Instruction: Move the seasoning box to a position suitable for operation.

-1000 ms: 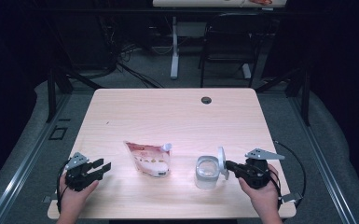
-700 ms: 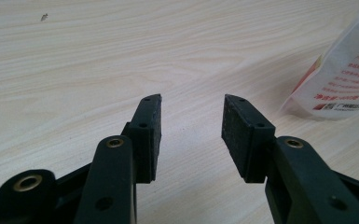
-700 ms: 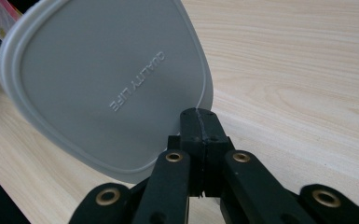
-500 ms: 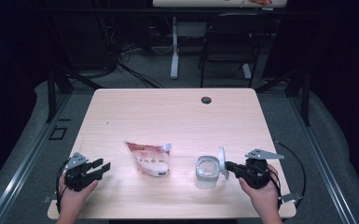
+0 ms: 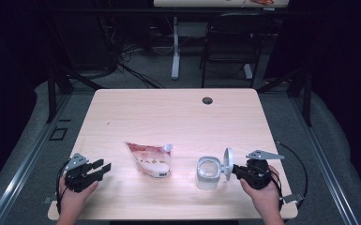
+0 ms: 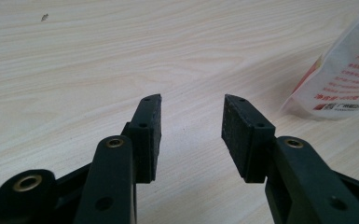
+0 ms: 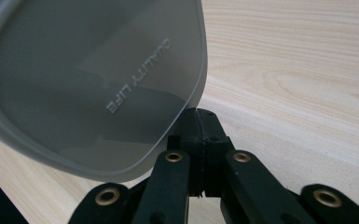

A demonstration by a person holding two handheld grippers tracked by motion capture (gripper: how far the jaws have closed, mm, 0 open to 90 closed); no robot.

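On the pale wooden table [image 5: 178, 117] a small clear container [image 5: 208, 172] stands near the front edge, right of the middle; just beside it, at its right, the right gripper [image 5: 235, 170] pinches the edge of a translucent grey lid [image 5: 228, 161] and holds it on edge, upright, close to the container's side; whether lid and container touch cannot be told from the high view; in the right gripper view the two black jaws press together on the lid's rim [image 7: 121, 84], whose raised letters read QUALITY LIFE, with bare wood behind it; the person's right hand [image 5: 262, 197] comes in from the bottom edge under that gripper; a white and red spouted pouch [image 5: 151, 159] lies flat left of the container, apart from it; well to the left of the pouch the left gripper [image 5: 104, 168] rests low over the table, its jaws spread with nothing between them; in the left gripper view its fingertips [image 6: 150, 116] frame bare wood, and the pouch's corner [image 6: 345, 79] lies off to the right.
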